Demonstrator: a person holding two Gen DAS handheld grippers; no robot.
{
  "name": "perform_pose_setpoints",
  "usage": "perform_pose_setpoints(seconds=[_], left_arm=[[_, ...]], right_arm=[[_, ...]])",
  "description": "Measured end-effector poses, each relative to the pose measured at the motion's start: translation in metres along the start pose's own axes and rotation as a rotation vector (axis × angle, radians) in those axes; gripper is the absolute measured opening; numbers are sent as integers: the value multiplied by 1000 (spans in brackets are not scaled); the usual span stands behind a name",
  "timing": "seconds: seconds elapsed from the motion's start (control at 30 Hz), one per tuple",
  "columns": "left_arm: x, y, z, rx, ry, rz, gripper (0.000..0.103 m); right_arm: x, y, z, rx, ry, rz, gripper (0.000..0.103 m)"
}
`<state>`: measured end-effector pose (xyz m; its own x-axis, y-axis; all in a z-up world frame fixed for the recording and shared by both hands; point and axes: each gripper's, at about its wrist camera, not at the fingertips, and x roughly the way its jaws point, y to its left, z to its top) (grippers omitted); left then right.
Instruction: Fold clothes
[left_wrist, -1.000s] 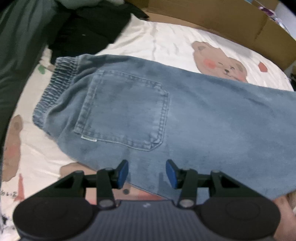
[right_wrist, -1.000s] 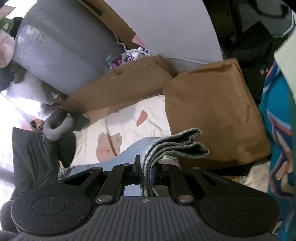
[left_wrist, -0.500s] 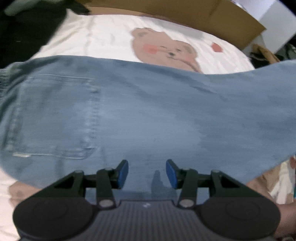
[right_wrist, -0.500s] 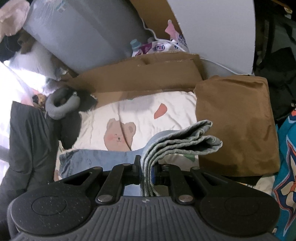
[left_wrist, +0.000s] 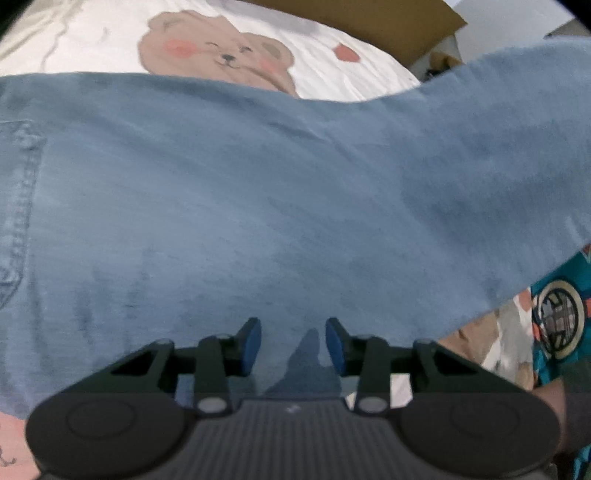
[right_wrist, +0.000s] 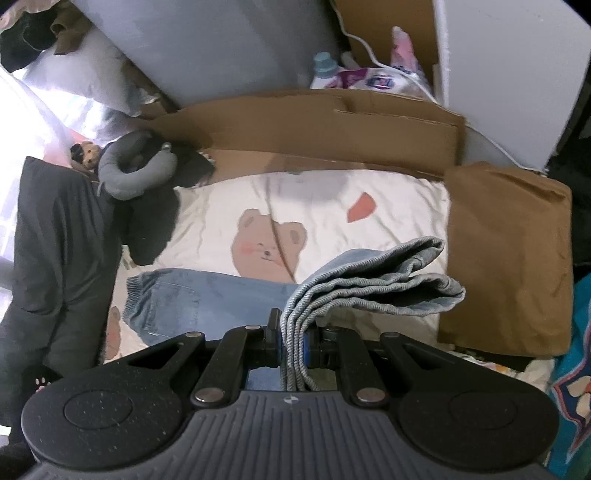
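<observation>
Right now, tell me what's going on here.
A person is folding blue jeans on a bear-print bedsheet. The right hand-held gripper is shut on the bunched leg ends, lifted above the bed. The left hand-held gripper hovers open over the middle of the jeans, gripping nothing.

No words, brand names or numbers can be read anywhere. The purple-and-white packaging (right_wrist: 373, 79) behind the cardboard at the bed's far edge carries print too blurred to make out, and the round emblem on the teal cloth (left_wrist: 561, 325) shows only an illegible pattern.
</observation>
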<state>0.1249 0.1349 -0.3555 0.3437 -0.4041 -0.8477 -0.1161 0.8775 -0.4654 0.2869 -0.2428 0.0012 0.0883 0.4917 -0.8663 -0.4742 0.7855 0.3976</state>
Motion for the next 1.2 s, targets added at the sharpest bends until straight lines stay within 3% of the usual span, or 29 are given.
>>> perform_pose_setpoints(seconds=[0.47, 0.7, 0.93, 1.2], left_arm=[[33, -24, 13, 59, 59, -57, 27], [44, -32, 33, 69, 73, -64, 26], [54, -40, 54, 66, 65, -57, 26], [75, -47, 94, 22, 36, -29, 25]], right_arm=[[14, 81, -4, -18, -122, 78, 10], [17, 95, -10, -24, -188, 98, 10], [30, 78, -15, 29, -175, 96, 10], [45, 94, -14, -38, -139, 144, 10]])
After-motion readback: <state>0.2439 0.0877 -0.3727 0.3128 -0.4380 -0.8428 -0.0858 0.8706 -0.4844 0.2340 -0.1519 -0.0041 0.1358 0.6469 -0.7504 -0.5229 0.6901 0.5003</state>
